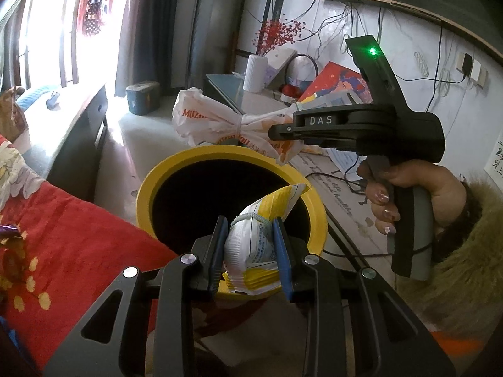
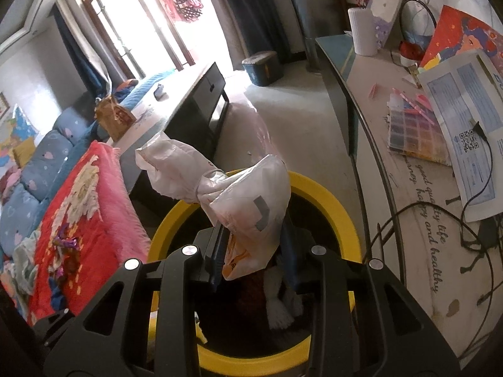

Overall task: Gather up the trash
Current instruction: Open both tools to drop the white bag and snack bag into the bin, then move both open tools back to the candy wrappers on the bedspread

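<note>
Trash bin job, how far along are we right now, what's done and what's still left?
Done: something white already lies inside the yellow bin, though I can't tell what.

In hand: the left tool is shut on a yellow and white wrapper over the bin's mouth, and the right tool is shut on a tied white plastic bag above it.

Left: release both, then likely the purple wrappers on the red blanket.

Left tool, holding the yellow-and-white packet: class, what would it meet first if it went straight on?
Probably the dark opening of the yellow bin: the left tool and its packet point over the near rim. Depth is unclear.
</note>
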